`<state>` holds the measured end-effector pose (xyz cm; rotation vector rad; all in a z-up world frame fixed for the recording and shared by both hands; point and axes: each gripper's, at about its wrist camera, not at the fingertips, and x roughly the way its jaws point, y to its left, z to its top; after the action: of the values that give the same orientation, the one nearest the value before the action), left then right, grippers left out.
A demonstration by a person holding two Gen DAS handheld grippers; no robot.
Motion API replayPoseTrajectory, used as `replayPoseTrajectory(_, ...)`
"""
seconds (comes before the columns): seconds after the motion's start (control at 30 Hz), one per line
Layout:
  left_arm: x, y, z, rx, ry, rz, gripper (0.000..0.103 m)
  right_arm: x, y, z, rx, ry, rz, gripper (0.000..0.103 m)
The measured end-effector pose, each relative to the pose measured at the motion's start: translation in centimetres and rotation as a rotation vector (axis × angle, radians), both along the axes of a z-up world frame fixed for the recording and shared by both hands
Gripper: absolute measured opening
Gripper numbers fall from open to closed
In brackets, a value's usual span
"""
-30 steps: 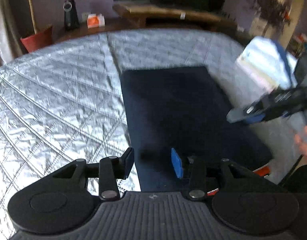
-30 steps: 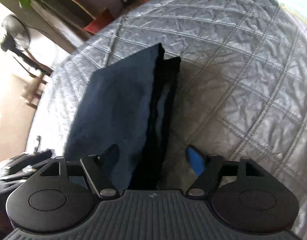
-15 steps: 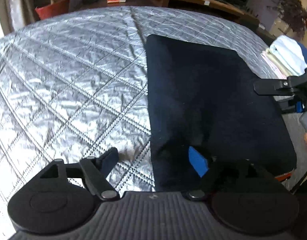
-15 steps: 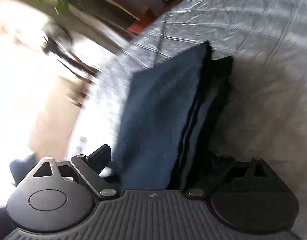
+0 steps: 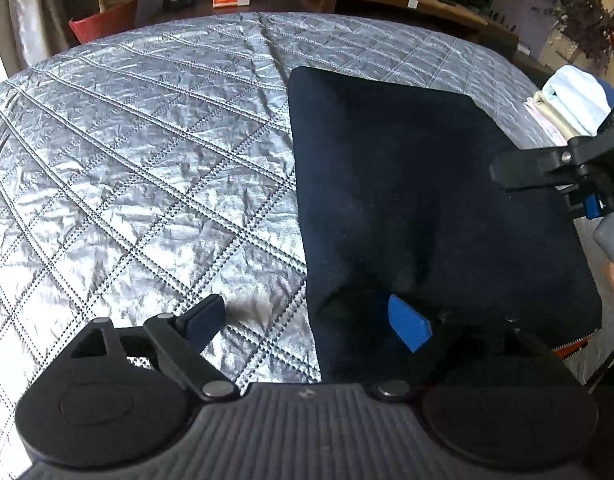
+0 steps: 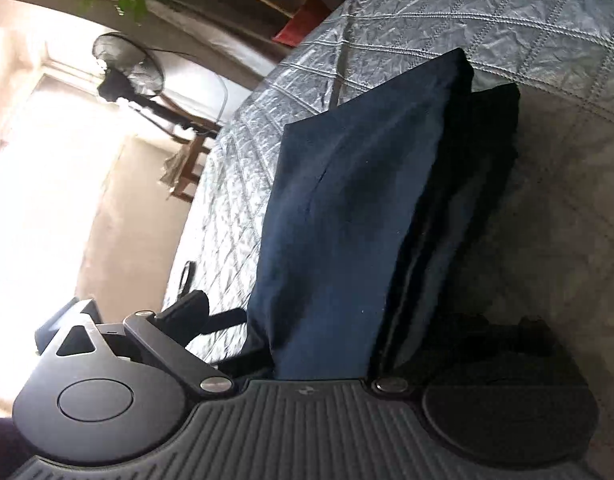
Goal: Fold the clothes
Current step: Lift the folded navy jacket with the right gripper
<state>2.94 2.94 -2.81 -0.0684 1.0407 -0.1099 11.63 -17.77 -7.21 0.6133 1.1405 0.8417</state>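
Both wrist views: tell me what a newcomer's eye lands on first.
The folded navy garment stands out, a dark slab on the shiny silver quilted bedspread. The open left gripper straddles its near-left corner, and the open right gripper straddles its right edge. A stack of pale folded clothes sits far right.

Navy garment (image 5: 419, 184): matt soft cloth. Bedcover (image 5: 147, 152): shiny crinkly quilted silver fabric. Gripper bodies matt ribbed black plastic w/ metal pivots.

Left gripper (image 5: 307, 320) low, jaws spread wide; right gripper (image 6: 347, 320) rolled sideways, jaws spread wide, right finger in shadow
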Motion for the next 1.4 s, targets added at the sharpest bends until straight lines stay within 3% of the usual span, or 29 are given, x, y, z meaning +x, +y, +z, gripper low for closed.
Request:
replayPoseTrajectory(0.1,0.1,0.0,-0.2,0.002,0.007,0.009,0.095,-0.5,0.9,0.8,-0.082,-0.029,0.015,0.095)
replayPoseTrajectory(0.13,0.1,0.1,-0.2,0.001,0.01,0.008,0.096,-0.6,0.9,0.8,-0.103,-0.024,0.012,0.06)
replayPoseTrajectory(0.17,0.2,0.1,-0.2,0.0,0.013,0.007,0.096,-0.7,0.5,0.4,-0.113,0.003,0.004,0.017)
replayPoseTrajectory(0.4,0.5,0.5,0.0,-0.024,0.031,0.013,0.096,-1.7,-1.8,-0.9,0.046,0.106,-0.115,0.014)
replayPoseTrajectory(0.77,-0.1,1.2,3.0,-0.084,-0.034,0.05,0.08,-3.5,-3.2,1.2,0.223,0.114,-0.25,0.011)
replayPoseTrajectory(1.03,-0.5,1.9,6.4,-0.141,-0.116,0.091,0.077,-2.7,-8.6,6.7,0.308,-0.039,-0.395,0.011)
replayPoseTrajectory(1.27,-0.2,0.2,7.5,-0.113,-0.127,0.03,0.076,-1.9,-13.6,11.7,0.379,-0.184,-0.524,0.011)
replayPoseTrajectory(1.4,0.2,-1.0,7.6,-0.106,-0.124,-0.002,0.075,-1.2,-20.0,15.4,0.405,-0.297,-0.683,0.011)
